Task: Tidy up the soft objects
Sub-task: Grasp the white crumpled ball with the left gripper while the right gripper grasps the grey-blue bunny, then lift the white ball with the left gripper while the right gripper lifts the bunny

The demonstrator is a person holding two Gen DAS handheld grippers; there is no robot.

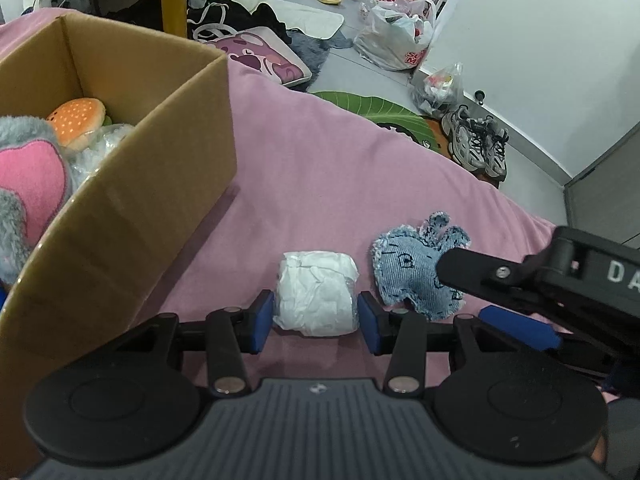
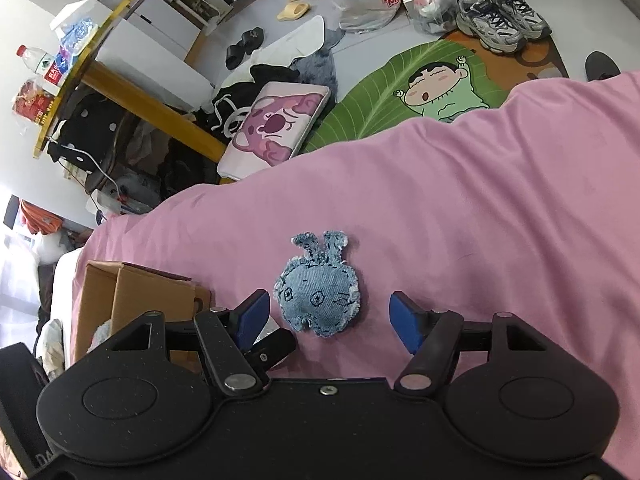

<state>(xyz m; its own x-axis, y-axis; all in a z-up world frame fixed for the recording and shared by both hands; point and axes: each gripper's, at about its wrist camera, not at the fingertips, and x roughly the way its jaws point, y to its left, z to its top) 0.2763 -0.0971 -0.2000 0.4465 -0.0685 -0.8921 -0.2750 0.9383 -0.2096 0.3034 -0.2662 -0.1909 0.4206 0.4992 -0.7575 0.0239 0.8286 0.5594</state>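
A white wrapped soft bundle lies on the pink bed sheet. My left gripper holds it, both blue pads pressed against its sides. To the right lies a blue denim bunny toy. My right gripper is open, its fingers standing apart on either side of the bunny without touching it. At the left is an open cardboard box holding a burger plush and a grey and pink plush.
The bed edge drops to a floor with a green cartoon rug, grey sneakers, plastic bags, a pink cushion and dark clothes. Pink sheet stretches to the right of the bunny.
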